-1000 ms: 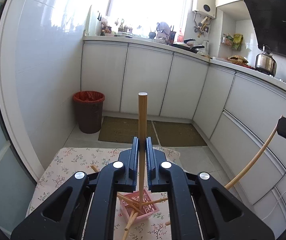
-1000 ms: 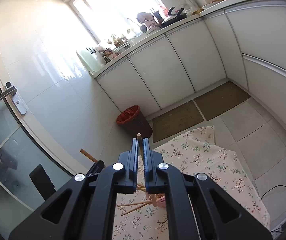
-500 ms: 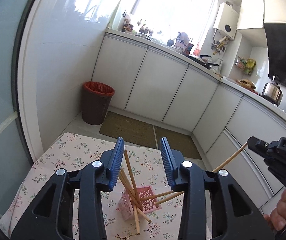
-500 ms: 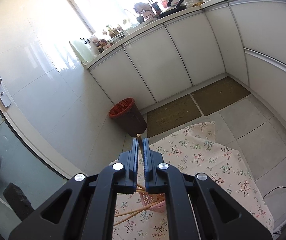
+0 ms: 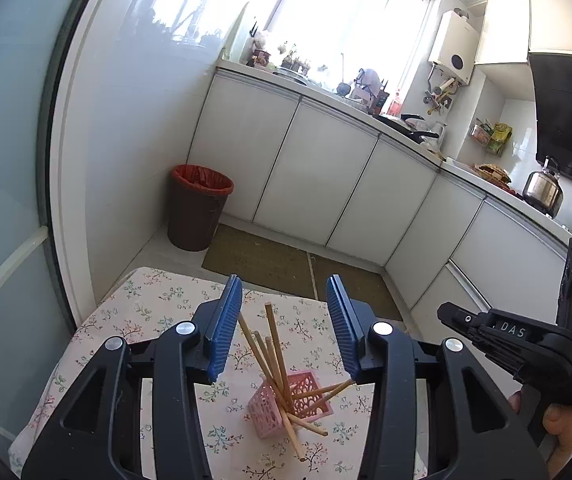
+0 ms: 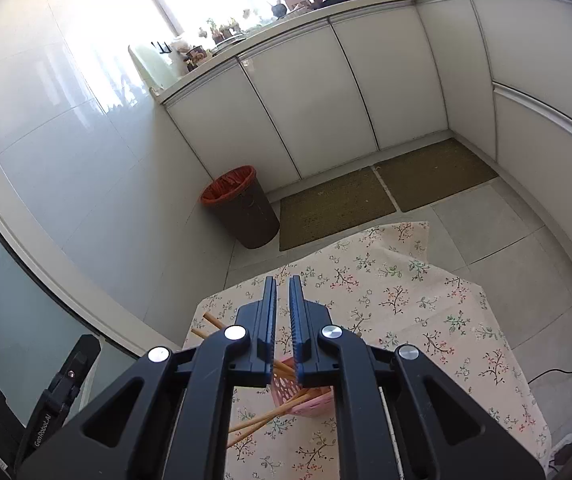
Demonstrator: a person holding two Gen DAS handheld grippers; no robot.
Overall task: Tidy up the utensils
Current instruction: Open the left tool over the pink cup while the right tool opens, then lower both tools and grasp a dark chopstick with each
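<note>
Blue ribbed pads line the black left gripper [image 5: 284,328], whose jaws have just been opening and now stand apart, with nothing pressed between them. Seen through that gap, wooden chopsticks [image 5: 274,354] lean at loose angles in a pink lattice holder [image 5: 286,404], their tips fanned upward and two of them poking out low onto the cloth. The holder sits near the middle of the surface [image 5: 158,308], which is draped in a cream cloth printed with small flower sprigs.

The right gripper [image 6: 282,312] has its jaws nearly together, only a narrow slit showing, and nothing is visible between the pads. Below it the pink holder is largely hidden by the black frame; chopstick ends stick out to the left of it. In the left wrist view this gripper appears at the right edge, held by a hand [image 5: 561,432] of which only fingertips show.

Beyond the far edge of the surface lie two olive floor mats [image 6: 337,204] on grey tile. A brown bin with a red liner [image 5: 200,212] stands in the corner by the white tiled wall. White cabinets [image 5: 309,172] run round the corner under a cluttered counter and a bright window, whose glare washes out the items on the sill. A metal kettle [image 5: 541,192] sits at the far right. A black cable [image 6: 561,380] trails off the right edge of the surface.
</note>
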